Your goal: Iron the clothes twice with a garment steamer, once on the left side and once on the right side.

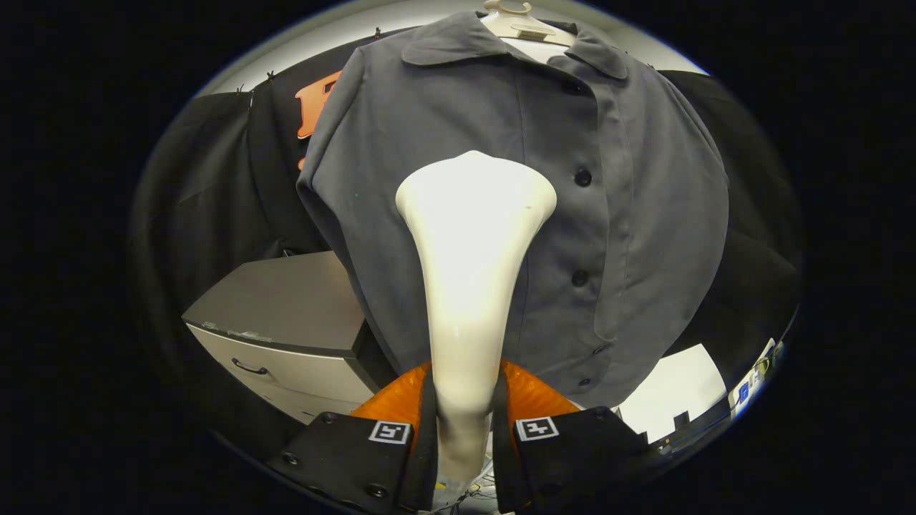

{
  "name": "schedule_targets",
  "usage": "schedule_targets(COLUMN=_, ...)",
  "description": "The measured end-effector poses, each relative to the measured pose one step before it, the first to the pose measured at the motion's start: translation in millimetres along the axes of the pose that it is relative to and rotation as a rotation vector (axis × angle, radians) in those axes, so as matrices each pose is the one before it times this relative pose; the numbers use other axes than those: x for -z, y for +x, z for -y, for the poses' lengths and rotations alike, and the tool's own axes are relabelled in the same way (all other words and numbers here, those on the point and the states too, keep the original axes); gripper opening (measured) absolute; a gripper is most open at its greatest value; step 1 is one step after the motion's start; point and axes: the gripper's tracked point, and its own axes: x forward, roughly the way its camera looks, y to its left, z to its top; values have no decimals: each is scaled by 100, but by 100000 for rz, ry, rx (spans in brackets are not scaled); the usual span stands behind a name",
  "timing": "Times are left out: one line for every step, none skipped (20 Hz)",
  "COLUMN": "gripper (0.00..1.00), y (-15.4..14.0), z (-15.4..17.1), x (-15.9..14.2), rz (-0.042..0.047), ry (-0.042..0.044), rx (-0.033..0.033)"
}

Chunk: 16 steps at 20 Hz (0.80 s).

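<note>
Gripper view: my tongs (464, 422) are clamped on the white garment steamer (472, 265) – its wide head lies against the grey shirt (630, 214) on a hanger (517, 21), left of the button row, a grey cabinet (286, 315) beside

1. The one camera rides on the gripper (464, 418) and looks forward along its two fingers, which close on the steamer (472, 272) handle between them.
2. It faces the shirt (515, 214) front from close by, slightly upward, the hanger (517, 21) high beyond.
3. The fisheye lens also takes in a cabinet (286, 322) beside the shirt, lower down.
</note>
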Motion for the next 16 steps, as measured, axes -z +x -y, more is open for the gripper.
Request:
schedule_targets(gripper=40, y=127, z=166, x=634, rz=-1379, ry=390, rx=410)
schedule_targets(gripper=40, y=224, z=203, x=757, rz=-1211, ry=200, rx=441)
schedule_targets(gripper=40, y=273, z=243, x=713, rz=-1167, ry=24, rx=587)
schedule_targets(gripper=40, y=245, z=295, x=709, rz=-1297, ry=3, rx=588)
schedule_targets(gripper=40, y=234, z=144, x=816, rz=-1338, ry=393, rx=467)
schedule_targets(gripper=40, y=297, z=172, x=699, rz=-1389, ry=470, rx=298)
schedule_targets(gripper=40, y=222, z=164, x=548, rz=-1281, ry=274, rx=386)
schedule_targets(gripper=40, y=210, z=227, x=653, rz=-1249, ry=94, rx=366)
schedule_targets(gripper=40, y=262, z=156, x=626, rz=-1031, ry=240, rx=242)
schedule_targets(gripper=40, y=269, z=145, x=538, rz=-1015, ry=286, rx=221)
schedule_targets(gripper=40, y=303, z=160, x=503, rz=-962, ry=252, rx=133)
schedule_targets(gripper=40, y=213, z=115, x=485, rz=-797, ry=157, rx=15)
schedule_targets(gripper=40, y=299, z=90, x=439, rz=-812, ry=72, rx=-64)
schedule_targets(gripper=40, y=263, z=43, x=409, rz=-785, ry=-57, rx=9)
schedule_targets(gripper=40, y=248, z=112, x=447, rz=-1017, ry=-184, rx=-134)
schedule_targets(gripper=40, y=302, z=-18, x=433, rz=-940, ry=-206, rx=-279)
